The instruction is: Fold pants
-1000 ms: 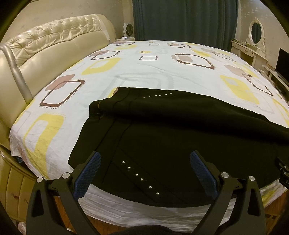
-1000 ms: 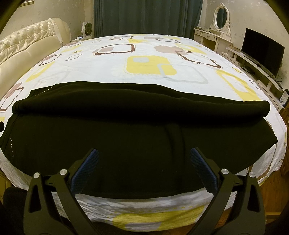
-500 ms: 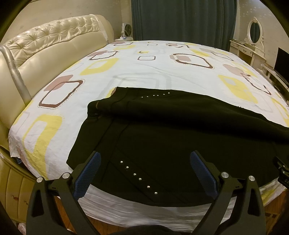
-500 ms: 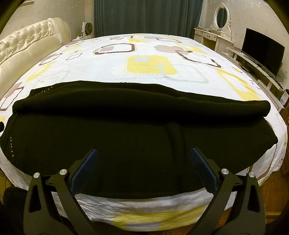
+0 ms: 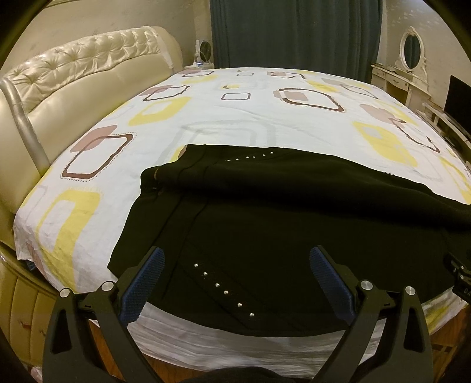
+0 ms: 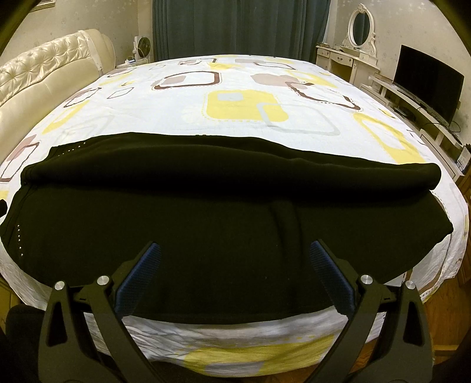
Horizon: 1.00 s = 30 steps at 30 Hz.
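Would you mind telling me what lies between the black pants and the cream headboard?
Only bare patterned bedsheet lies between the black pants and the cream headboard; the left wrist view shows it best.

I see matt black cloth pants (image 5: 294, 224), thin creased cotton sheet (image 5: 235, 117), glossy tufted leather headboard (image 5: 88, 73), ribbed blue rubber pads (image 6: 329, 274)

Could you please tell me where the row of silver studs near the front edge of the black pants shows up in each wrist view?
Left wrist view: the row of silver studs runs diagonally low in the middle, between the left gripper fingers.
Right wrist view: the same studs sit at the far left edge.
Shared landmark: the oval mirror at upper right.
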Tool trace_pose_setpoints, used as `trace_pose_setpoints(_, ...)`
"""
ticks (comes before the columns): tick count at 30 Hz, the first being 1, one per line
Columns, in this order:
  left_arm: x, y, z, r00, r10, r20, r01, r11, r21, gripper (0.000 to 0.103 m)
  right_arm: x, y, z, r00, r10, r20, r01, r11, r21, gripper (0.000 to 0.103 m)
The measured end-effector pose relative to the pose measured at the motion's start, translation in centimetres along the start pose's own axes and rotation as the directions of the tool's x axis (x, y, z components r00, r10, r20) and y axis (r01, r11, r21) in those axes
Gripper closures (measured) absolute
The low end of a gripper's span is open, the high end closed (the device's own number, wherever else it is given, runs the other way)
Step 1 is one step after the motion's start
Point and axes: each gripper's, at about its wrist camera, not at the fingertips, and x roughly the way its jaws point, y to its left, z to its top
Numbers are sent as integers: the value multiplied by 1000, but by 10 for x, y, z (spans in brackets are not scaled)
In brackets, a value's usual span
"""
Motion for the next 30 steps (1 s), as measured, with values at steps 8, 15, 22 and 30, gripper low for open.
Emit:
trace_pose_setpoints(8, 1, 0, 0, 1000, -4, -3, 4, 1000, -1, 5, 0, 0, 0, 1000, 0, 0, 0, 1000, 1, 2)
trace_pose_setpoints(15, 13, 8, 7, 976, -188, -113, 184, 982, -40, 5, 3, -4, 2, 997, 71, -19, -70, 997, 34, 2)
trace_pose_setpoints(22, 39, 54, 36, 931, -311, -190, 320, 947, 19, 5, 15, -26, 43, 960, 281, -16, -280, 959, 35, 2)
trace_pose_setpoints(30, 123, 139, 120, 857, -473, -203, 479, 878, -21, 5, 67, -31, 126, 894, 441, -80, -446, 893, -66, 2)
